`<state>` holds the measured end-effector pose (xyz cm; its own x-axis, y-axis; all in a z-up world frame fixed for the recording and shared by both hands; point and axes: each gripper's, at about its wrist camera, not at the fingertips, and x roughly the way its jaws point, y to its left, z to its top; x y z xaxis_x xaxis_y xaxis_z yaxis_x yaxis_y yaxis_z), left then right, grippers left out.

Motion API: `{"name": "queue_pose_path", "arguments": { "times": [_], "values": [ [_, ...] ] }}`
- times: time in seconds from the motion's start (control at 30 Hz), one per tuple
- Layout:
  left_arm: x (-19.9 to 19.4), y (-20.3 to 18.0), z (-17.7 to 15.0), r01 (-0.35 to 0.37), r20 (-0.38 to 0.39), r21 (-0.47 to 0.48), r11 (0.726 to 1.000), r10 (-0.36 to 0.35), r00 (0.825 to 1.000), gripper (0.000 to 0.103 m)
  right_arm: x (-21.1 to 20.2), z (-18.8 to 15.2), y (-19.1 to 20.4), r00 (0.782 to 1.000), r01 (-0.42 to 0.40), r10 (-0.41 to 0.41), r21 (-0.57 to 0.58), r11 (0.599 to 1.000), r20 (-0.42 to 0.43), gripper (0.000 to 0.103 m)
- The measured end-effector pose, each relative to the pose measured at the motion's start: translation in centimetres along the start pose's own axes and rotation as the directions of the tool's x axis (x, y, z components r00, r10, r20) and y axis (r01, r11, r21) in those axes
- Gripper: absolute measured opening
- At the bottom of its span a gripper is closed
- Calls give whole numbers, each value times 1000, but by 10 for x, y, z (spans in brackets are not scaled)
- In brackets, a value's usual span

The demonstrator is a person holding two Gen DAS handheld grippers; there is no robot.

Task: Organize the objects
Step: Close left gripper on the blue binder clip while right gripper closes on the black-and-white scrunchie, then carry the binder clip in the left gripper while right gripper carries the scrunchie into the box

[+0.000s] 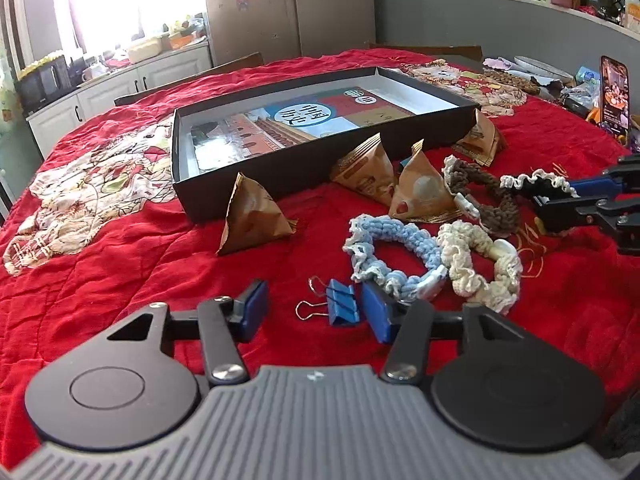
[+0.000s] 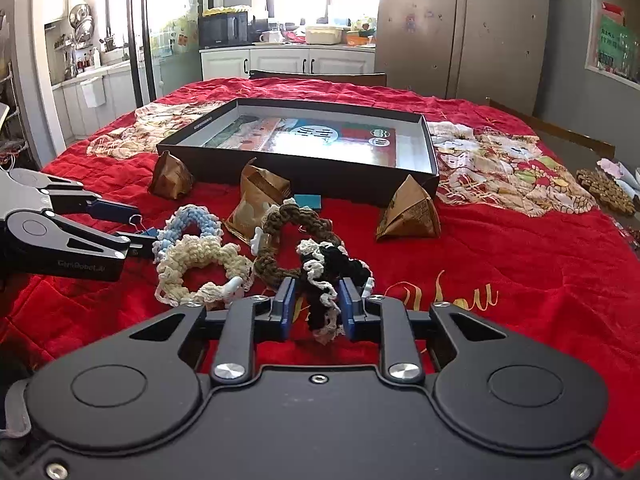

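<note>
Between the right hand-held gripper (image 2: 317,309) pads sits a black-and-white crocheted scrunchie (image 2: 325,280), gripped above the red tabletop (image 2: 520,280), while the left hand-held gripper (image 1: 316,312) gapes around a blue binder clip (image 1: 340,306) beside blue (image 1: 394,258) and cream scrunchies (image 1: 480,268), paper pyramid packets (image 1: 254,216) fronting the black box (image 1: 280,168).

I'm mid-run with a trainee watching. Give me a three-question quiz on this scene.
1. True or false: the left gripper is shut on the blue binder clip.
2. What sits between the right gripper's fingers?
A. black-and-white crocheted ring
B. cream crocheted ring
C. paper pyramid packet
3. Fill in: the black box on the red quilt holds only a printed ____.

Key: 1 false, it is open and the clip lies between its fingers; 2 A; 3 sheet.
</note>
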<state>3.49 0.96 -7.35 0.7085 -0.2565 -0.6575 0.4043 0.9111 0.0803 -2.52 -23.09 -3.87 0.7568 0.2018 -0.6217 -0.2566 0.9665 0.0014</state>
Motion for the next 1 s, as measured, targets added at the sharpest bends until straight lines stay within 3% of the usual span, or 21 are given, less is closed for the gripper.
{"name": "queue_pose_path", "arguments": {
  "times": [0.2, 0.67, 1.0],
  "values": [
    [0, 3, 0, 37, -4, -31, 999, -37, 999, 37, 0, 0, -1, 1000, 0, 0, 1, 1000, -2, 12],
    [-13, 3, 4, 43, 8, -27, 999, -42, 999, 36, -13, 14, -10, 997, 2, -3, 17, 1000, 72, 10],
    [-25, 6, 29, 44, 57, -18, 999, -43, 997, 36, -17, 41, -14, 988, 19, -18, -3, 1000, 153, 10]
  ]
}}
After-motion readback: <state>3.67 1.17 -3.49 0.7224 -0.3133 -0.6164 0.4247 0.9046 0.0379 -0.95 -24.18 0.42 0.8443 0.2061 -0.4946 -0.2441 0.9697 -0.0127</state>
